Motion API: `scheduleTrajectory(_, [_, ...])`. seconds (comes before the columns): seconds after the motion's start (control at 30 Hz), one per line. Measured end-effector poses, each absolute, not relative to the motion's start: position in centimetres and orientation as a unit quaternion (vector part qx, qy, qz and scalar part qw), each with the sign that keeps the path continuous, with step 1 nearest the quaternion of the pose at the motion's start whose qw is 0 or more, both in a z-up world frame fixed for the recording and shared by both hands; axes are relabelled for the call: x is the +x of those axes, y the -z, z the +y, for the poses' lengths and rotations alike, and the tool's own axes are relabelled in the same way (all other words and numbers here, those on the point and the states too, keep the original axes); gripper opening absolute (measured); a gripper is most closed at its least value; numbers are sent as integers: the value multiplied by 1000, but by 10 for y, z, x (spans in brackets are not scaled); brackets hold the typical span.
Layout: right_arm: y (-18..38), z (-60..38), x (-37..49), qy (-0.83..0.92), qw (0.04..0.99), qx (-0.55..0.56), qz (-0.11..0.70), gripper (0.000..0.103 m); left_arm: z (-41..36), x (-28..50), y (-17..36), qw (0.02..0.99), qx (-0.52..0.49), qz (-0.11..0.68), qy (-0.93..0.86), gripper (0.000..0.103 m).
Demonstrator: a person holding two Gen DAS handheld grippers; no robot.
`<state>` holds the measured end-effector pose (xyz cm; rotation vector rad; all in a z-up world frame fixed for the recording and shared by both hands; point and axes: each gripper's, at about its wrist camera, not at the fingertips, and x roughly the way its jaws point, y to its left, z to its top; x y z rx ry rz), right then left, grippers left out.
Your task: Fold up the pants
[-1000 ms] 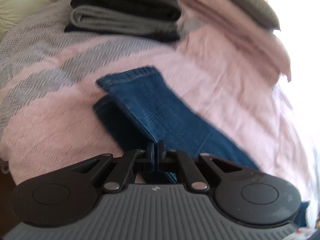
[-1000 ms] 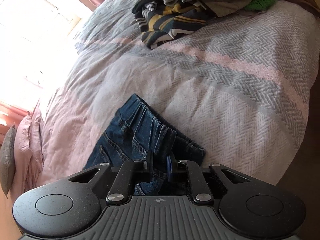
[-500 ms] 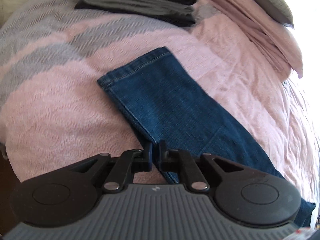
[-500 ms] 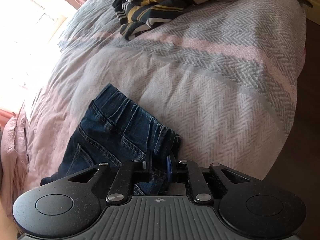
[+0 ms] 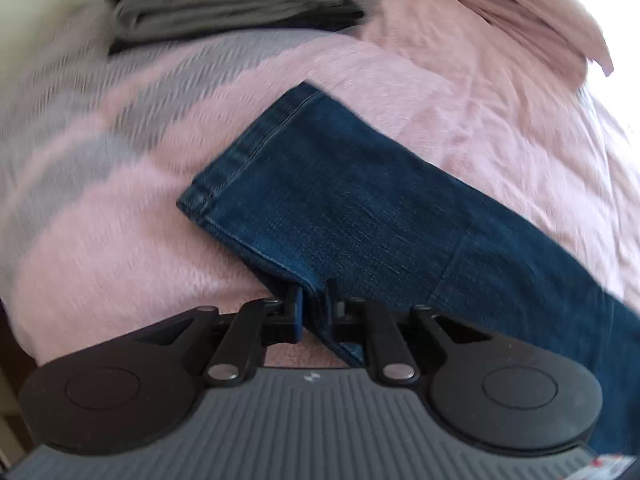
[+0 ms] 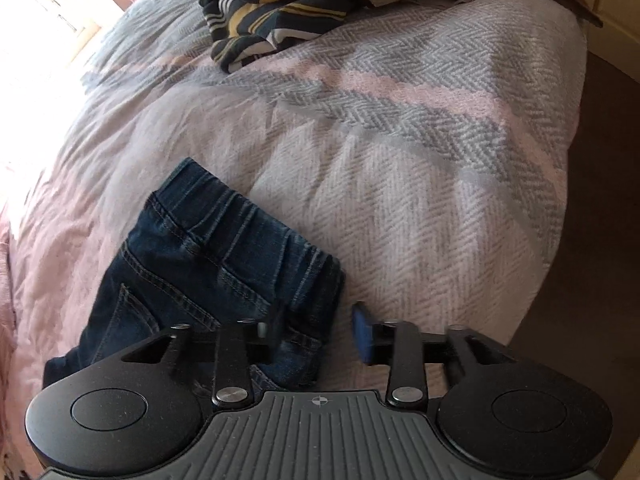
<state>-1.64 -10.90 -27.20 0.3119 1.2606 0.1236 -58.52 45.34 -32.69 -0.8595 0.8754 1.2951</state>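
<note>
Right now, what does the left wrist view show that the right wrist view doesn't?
Left only: the jeans' hem end, a folded stack of dark and grey clothes, and the left tongs with denim between them.
Right only: the jeans' waistband, a loose clothes pile, and the right tongs standing open.
Both: the jeans on the pink and grey blanket.

A: Where does each camera sit?
B: On its gripper, looking steeply down along the fingers, close above the bed.
A: Facing?
B: Left view faces the jeans hem and a folded stack; right view faces the waistband and a loose pile.
A: Overlap?
B: Only the jeans and the bed.
</note>
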Motion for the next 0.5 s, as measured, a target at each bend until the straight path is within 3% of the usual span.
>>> scheduleTrajectory(0.33, [210, -105, -15, -130, 847, 78, 509, 47, 437, -514, 267, 685, -302, 461, -477, 12])
scheduleTrajectory(0.5, [214, -89, 27, -194, 845, 91, 490, 51, 424, -409, 254, 755, -298, 435, -390, 23])
